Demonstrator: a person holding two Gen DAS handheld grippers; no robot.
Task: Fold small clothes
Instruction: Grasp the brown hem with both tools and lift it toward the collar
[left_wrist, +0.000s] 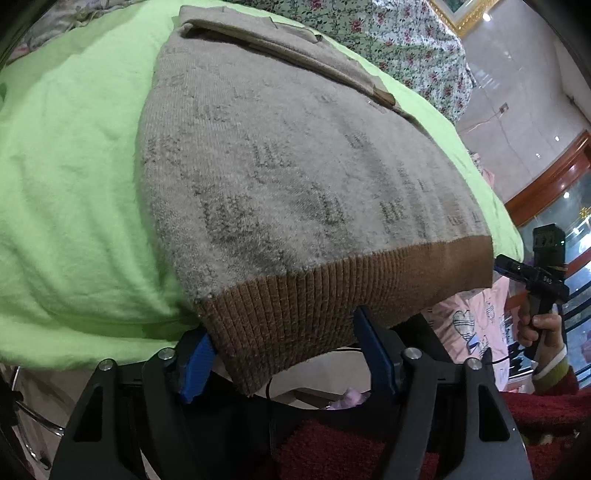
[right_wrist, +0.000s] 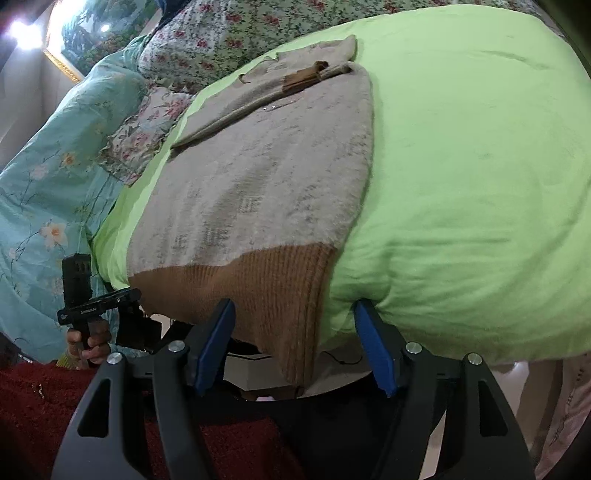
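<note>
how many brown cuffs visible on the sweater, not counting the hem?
1. A brown cuff lies at the end of the sleeve folded across the sweater, near its far end. A second cuff may be hidden under the folds.

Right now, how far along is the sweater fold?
Done: both sleeves already lie folded across the sweater on the green blanket. In hand: left gripper and right gripper sit open at the brown ribbed hem, gripping nothing. Left: grasp the hem and fold the body up.
</note>
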